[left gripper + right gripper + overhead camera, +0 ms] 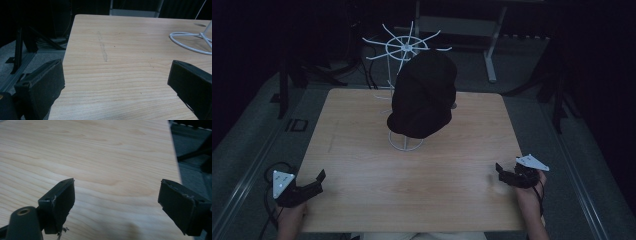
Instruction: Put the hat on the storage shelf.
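A black cap (424,94) hangs on a white wire stand (404,47) at the middle of the wooden table (362,165); the stand's round wire base (190,40) lies on the tabletop. My left gripper (314,182) rests at the table's near left corner, open, with nothing between its jaws (117,82). At the near right edge my right gripper (507,172) is open too, jaws spread wide over bare wood (116,195). Both grippers are well short of the cap.
The stand's spokes fan out above and behind the cap. A dark floor with metal frame legs (492,55) surrounds the table. A faint scuff mark (102,47) runs along the tabletop on the left. Bare wood lies between the two grippers.
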Action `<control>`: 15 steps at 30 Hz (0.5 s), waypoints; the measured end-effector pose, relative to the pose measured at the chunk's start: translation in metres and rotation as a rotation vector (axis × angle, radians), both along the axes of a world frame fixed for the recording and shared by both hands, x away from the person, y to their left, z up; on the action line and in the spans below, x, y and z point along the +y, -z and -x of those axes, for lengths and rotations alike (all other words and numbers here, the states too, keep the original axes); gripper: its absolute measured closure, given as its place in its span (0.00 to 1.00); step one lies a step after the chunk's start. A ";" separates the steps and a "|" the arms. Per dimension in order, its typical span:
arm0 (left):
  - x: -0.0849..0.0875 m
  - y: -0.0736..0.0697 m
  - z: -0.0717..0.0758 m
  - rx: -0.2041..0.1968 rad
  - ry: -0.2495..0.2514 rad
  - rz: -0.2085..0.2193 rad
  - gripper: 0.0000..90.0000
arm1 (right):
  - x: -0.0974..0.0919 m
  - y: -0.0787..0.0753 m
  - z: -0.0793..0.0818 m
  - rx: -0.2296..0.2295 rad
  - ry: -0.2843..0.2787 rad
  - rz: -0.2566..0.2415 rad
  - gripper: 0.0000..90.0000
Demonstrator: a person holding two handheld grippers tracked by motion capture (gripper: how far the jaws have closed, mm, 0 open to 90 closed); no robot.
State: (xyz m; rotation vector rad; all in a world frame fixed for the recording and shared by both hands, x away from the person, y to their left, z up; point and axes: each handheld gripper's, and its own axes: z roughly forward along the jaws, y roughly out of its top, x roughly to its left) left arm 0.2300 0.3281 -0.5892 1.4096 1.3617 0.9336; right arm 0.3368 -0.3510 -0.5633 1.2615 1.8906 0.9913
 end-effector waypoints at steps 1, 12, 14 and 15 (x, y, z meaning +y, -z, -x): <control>0.000 0.000 0.000 0.001 0.000 0.000 0.02 | -0.003 0.000 0.001 -0.005 0.013 0.005 0.15; 0.000 0.000 0.000 0.001 0.000 0.000 0.02 | -0.028 0.006 0.011 -0.011 0.131 0.016 0.15; 0.000 0.000 0.000 0.000 0.000 0.000 0.02 | -0.032 0.006 0.013 -0.022 0.155 0.012 0.15; 0.000 0.000 0.000 0.000 0.000 0.000 0.02 | -0.034 0.006 0.014 -0.023 0.162 0.009 0.15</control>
